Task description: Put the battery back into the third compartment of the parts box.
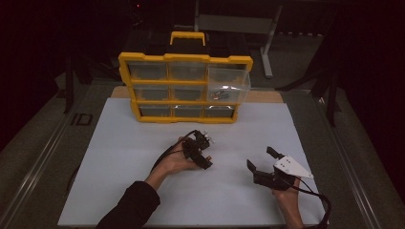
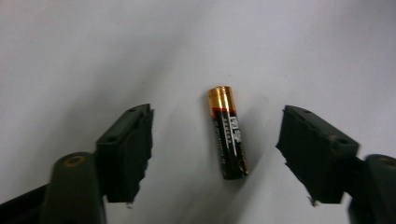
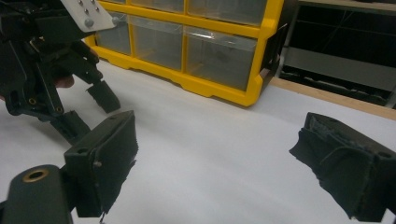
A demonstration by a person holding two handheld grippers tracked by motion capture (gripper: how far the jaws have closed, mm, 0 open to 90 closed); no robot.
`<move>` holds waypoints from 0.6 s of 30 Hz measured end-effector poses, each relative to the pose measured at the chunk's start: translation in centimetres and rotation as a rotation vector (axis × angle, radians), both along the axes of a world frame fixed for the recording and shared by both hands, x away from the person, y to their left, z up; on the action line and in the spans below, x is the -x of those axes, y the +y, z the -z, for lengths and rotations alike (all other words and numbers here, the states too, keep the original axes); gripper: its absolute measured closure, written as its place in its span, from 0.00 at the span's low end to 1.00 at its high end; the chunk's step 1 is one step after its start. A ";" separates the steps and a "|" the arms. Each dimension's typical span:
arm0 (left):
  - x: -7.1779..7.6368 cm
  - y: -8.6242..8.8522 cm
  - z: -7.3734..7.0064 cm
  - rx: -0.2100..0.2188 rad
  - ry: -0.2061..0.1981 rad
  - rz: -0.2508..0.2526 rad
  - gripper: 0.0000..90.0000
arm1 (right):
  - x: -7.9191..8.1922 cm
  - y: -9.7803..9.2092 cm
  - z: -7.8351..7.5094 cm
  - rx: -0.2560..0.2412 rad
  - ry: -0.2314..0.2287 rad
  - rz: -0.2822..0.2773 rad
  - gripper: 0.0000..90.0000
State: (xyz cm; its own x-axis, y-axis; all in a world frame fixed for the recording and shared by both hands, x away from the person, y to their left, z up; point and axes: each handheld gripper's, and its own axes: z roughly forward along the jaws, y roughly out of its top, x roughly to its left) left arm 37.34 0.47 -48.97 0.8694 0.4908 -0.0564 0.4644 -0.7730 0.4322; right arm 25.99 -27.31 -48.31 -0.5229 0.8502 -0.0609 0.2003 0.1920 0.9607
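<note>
Left gripper view: left hand-held gripper (image 2: pixel 215 158) gapes wide (untouching) around battery (image 2: pixel 228 132).

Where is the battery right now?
In the left gripper view the battery lies flat on the white table sheet, between the open jaws of the left gripper and touching neither; its gold end points away from the camera.

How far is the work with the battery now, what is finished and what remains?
Done: one clear drawer of the yellow organizer is pulled out, with small items inside. In hand: the left hand-held gripper hovers open over the battery lying on the white table, jaws either side, not yet closed. Left: probably gripping it and carrying it to the drawer. The right hand-held gripper is open, holding nothing.
</note>
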 end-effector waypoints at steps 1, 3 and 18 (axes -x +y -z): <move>0.0 0.0 0.0 -0.006 -0.004 0.000 0.32 | 0.0 0.0 0.0 0.000 0.000 0.000 0.13; 0.2 -0.1 0.0 -0.004 -0.001 0.002 0.34 | 0.0 0.0 0.0 0.001 -0.001 0.000 0.13; 0.5 -0.6 0.6 -0.049 -0.016 0.015 0.72 | 0.0 0.0 0.0 0.001 -0.002 0.000 0.13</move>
State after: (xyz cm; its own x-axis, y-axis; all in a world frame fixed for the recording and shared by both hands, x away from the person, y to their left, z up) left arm 36.84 -0.09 -49.53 0.8772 0.4798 -0.0188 0.4463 -0.8003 0.4005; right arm 25.98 -27.33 -48.30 -0.5226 0.8502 -0.0629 0.1984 0.1931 0.9609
